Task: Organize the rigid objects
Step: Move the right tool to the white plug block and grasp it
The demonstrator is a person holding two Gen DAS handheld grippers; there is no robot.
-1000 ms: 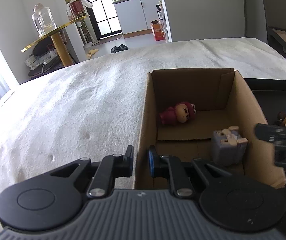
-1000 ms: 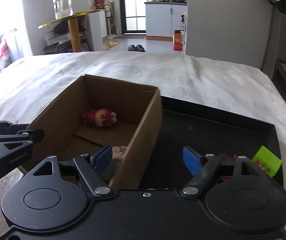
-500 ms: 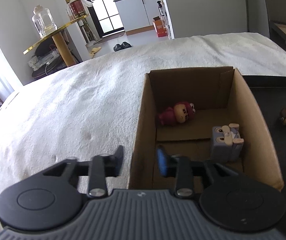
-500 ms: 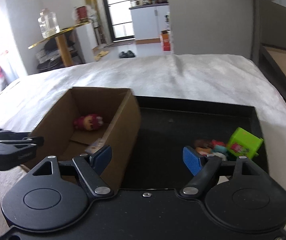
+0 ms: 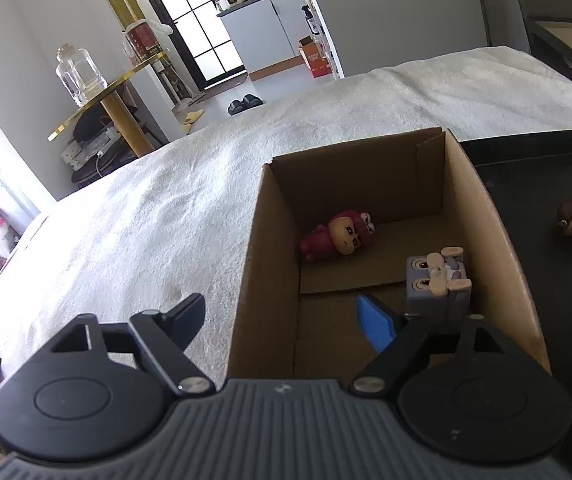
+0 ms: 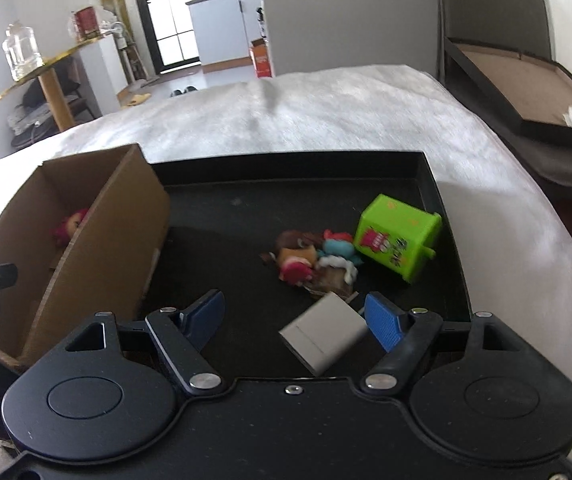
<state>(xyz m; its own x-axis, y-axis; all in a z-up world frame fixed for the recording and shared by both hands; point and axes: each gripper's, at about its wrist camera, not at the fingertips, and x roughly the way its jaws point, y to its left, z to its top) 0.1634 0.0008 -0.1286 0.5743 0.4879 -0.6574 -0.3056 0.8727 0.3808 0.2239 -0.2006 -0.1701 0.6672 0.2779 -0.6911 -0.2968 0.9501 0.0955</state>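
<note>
A cardboard box stands on the white bed cover; it also shows in the right wrist view. Inside lie a red doll figure and a grey block figure. My left gripper is open, its fingers astride the box's near left wall. A black tray beside the box holds a green toy box, a heap of small figures and a grey-white block. My right gripper is open and empty above the tray, the block between its fingers' line.
A gold-topped side table with a glass jar stands beyond the bed at the left. A dark bench with a framed board runs along the right. The bed cover spreads left of the box.
My left gripper has opened from nearly shut to wide open at the box's left wall. My right gripper has swung right from the box to over the tray's toys.
</note>
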